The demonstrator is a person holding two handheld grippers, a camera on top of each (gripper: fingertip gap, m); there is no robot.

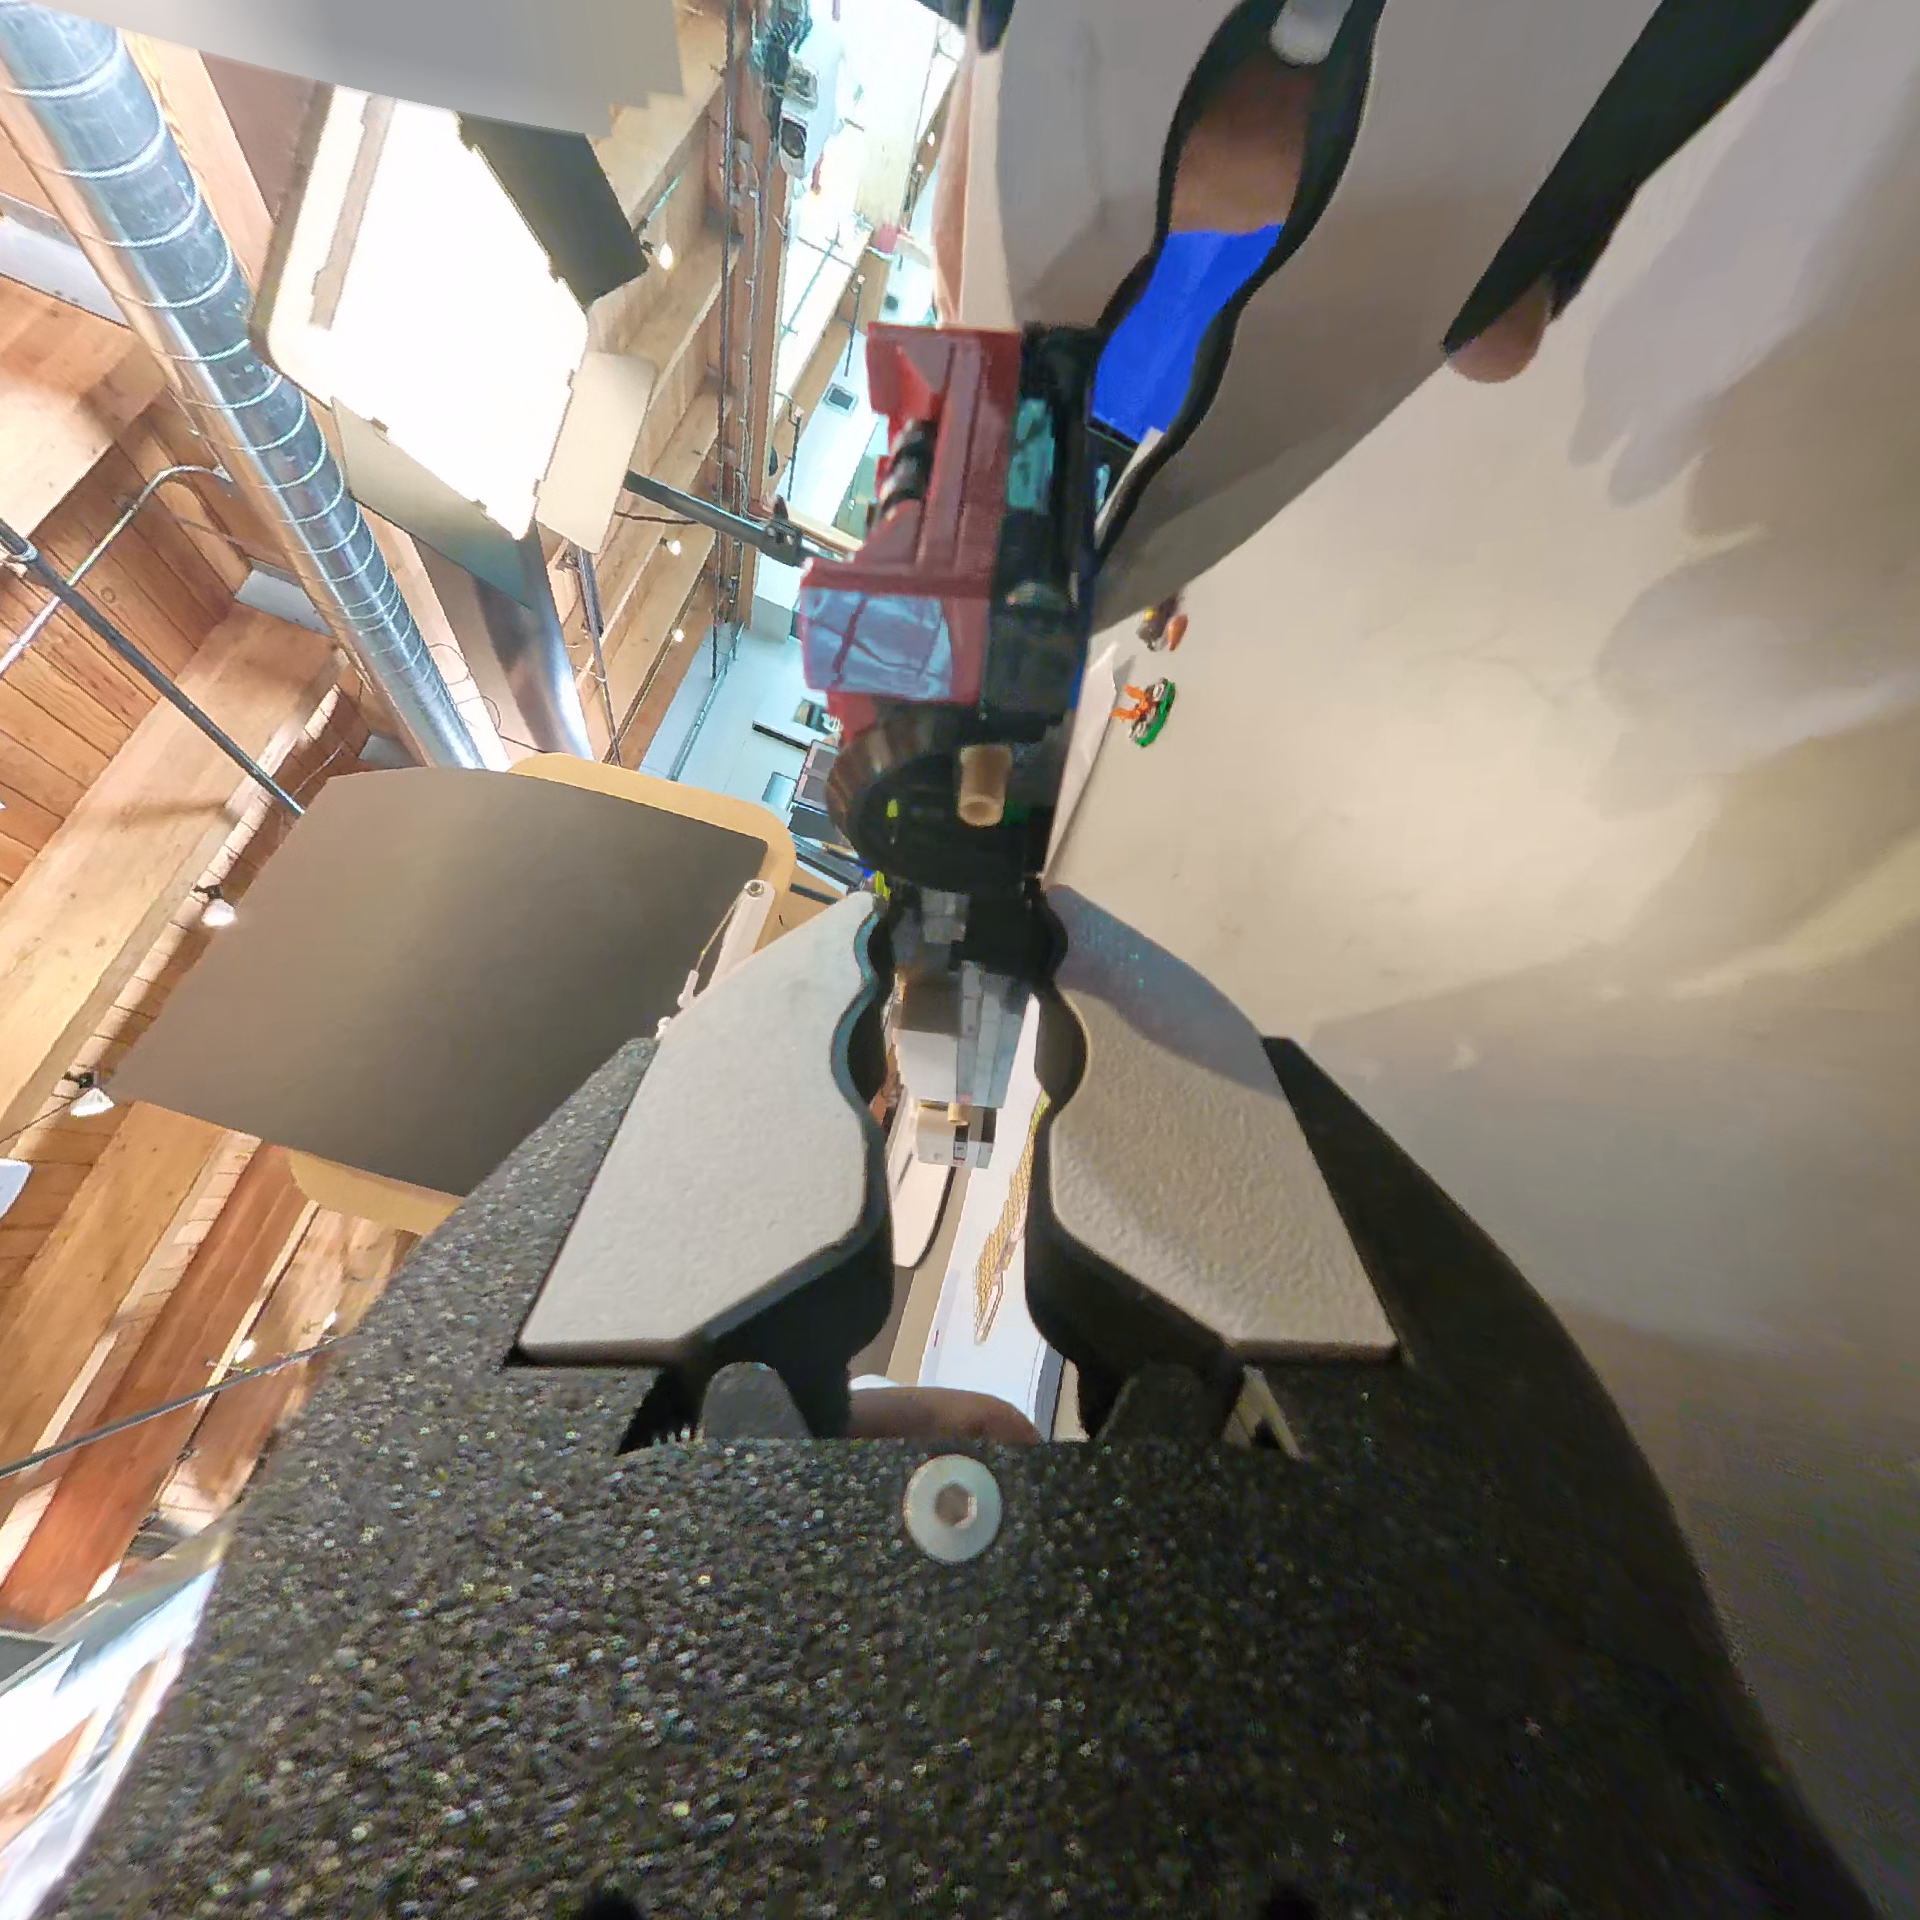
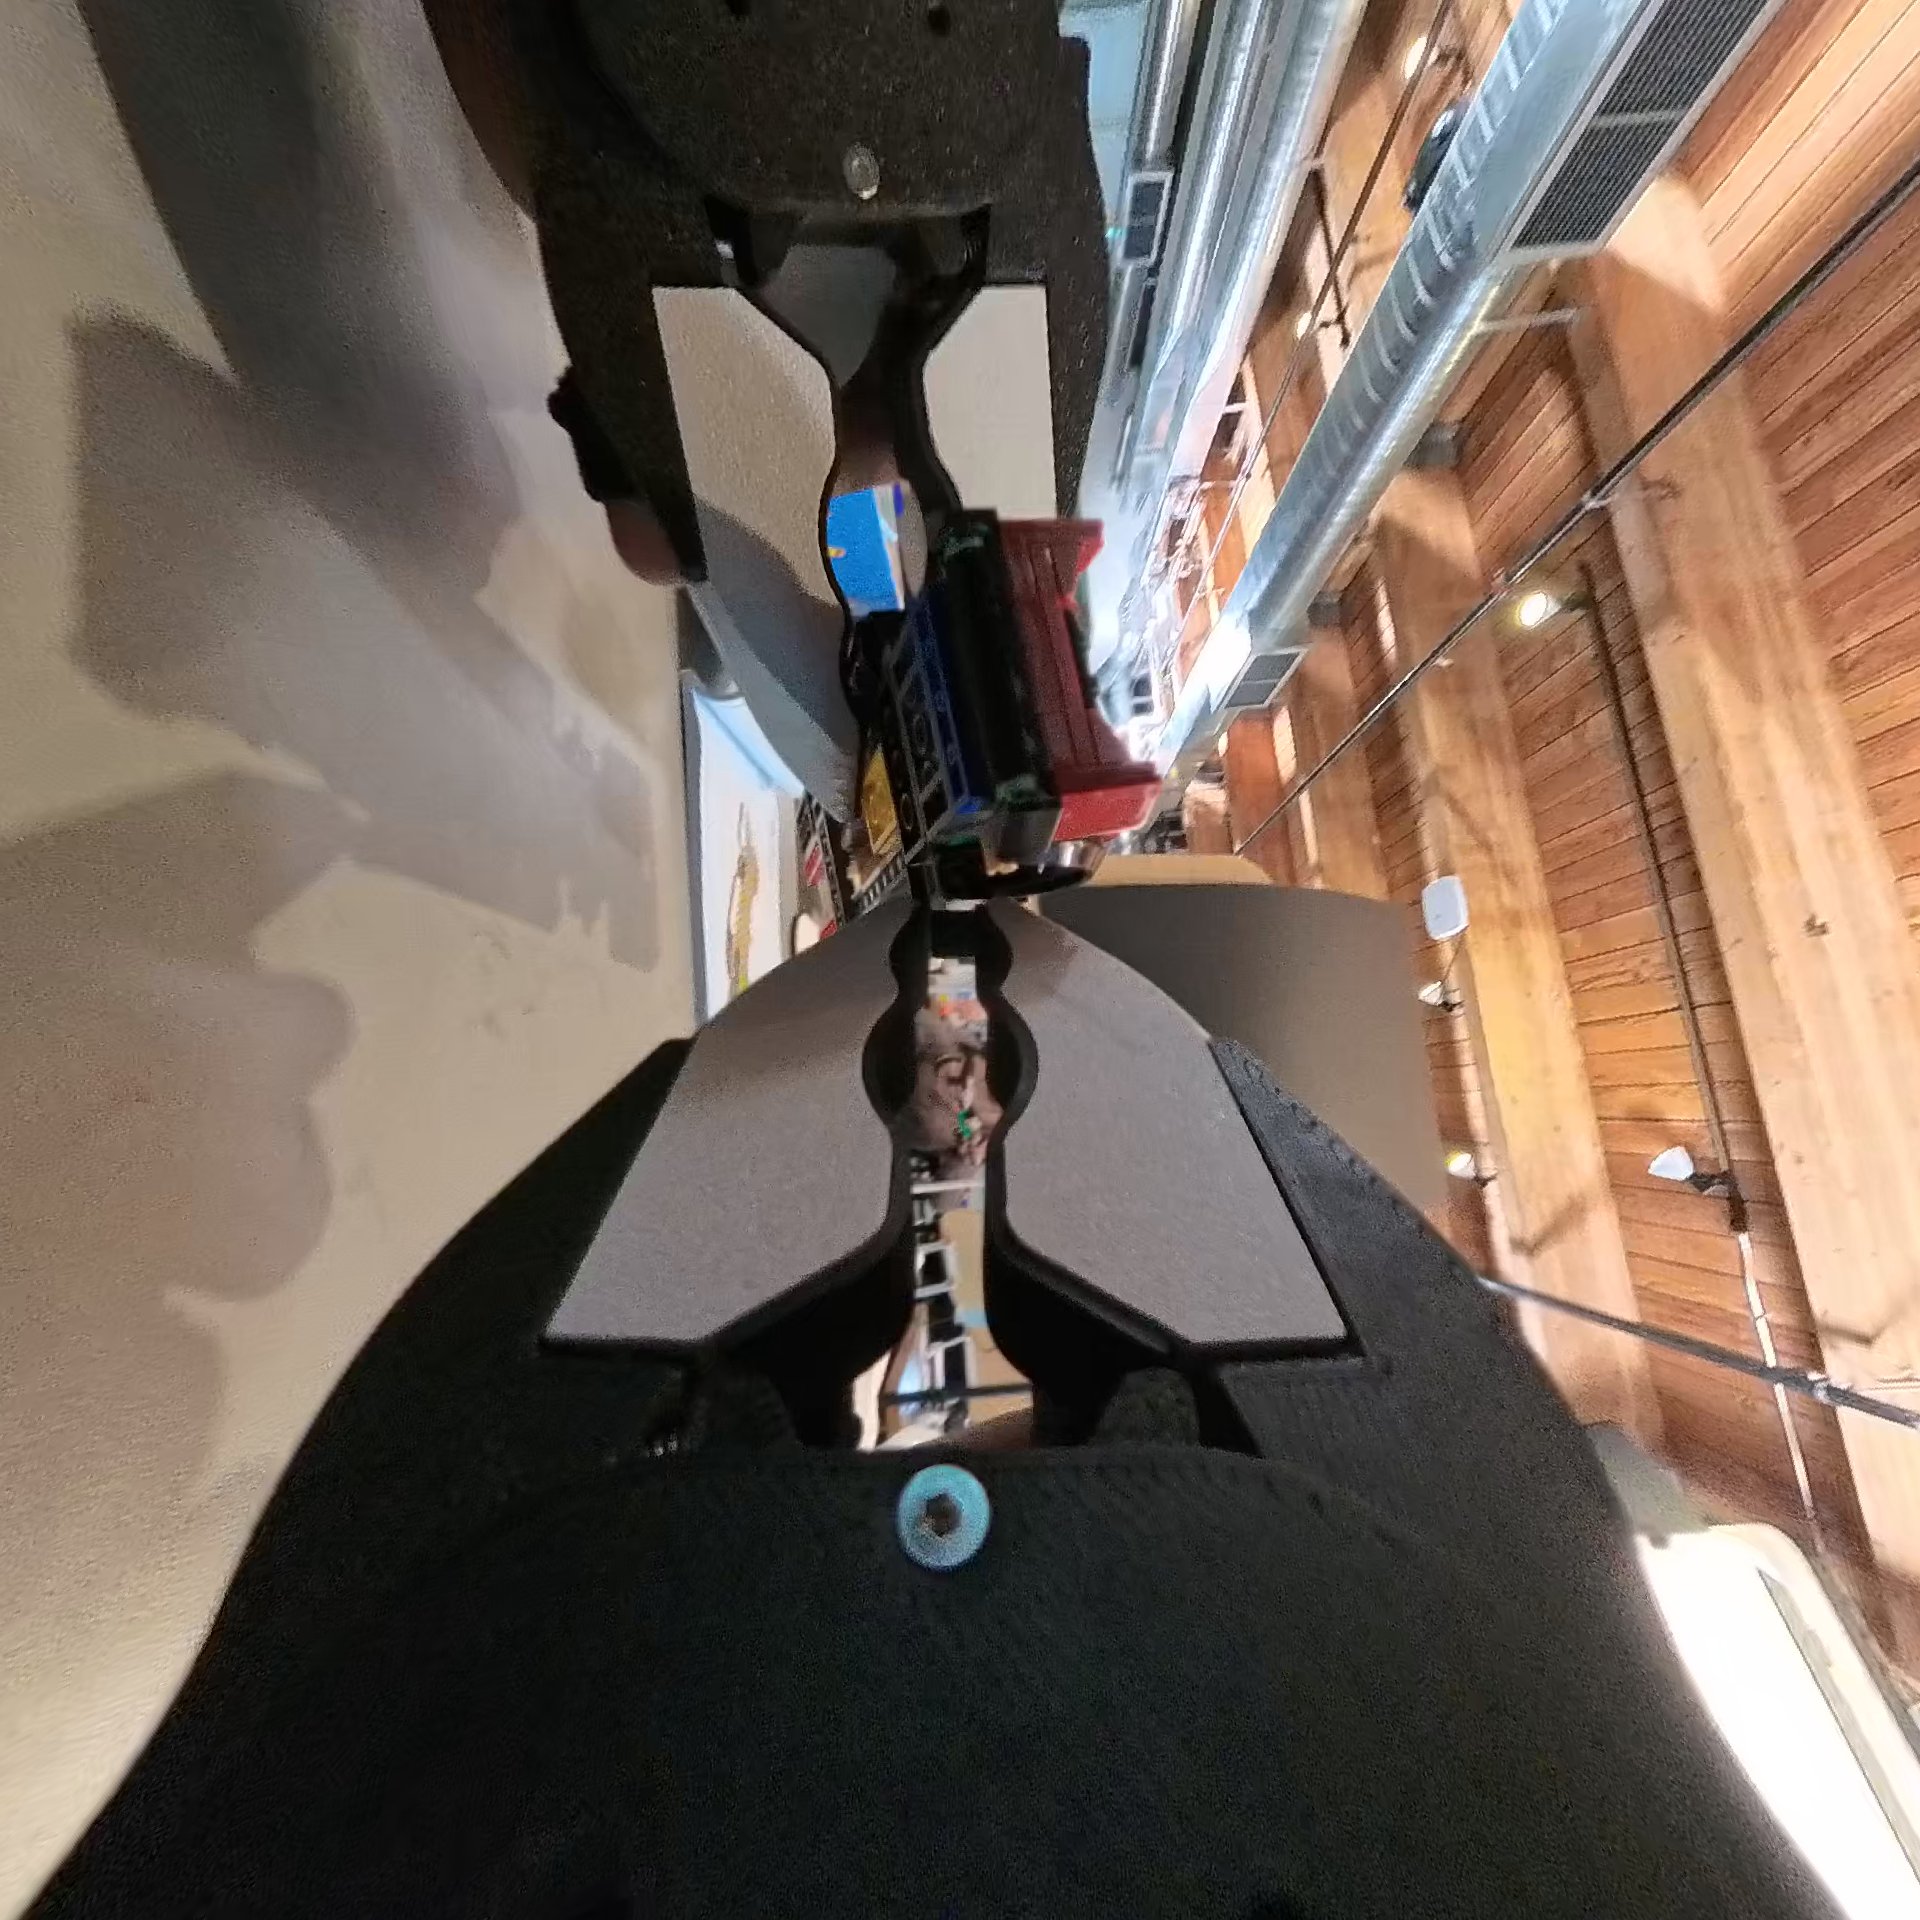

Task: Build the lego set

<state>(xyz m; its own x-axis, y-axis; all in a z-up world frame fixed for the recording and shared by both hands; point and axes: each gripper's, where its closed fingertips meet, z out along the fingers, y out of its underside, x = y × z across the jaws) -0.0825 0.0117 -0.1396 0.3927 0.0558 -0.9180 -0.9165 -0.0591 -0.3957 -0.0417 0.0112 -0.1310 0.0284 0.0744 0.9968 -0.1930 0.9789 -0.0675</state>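
Each hand-held gripper, left [image 1: 961, 914] and right [image 2: 956, 914], clamps the brick-built toy vehicle [image 1: 935, 582]

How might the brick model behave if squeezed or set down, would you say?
The model is probably stiff yet fragile: many clipped bricks could snap apart. Likely light, being small plastic. Its tan peg might pop off.

One brick-built toy model [image 1: 935, 540], two tongs [image 1: 961, 914]
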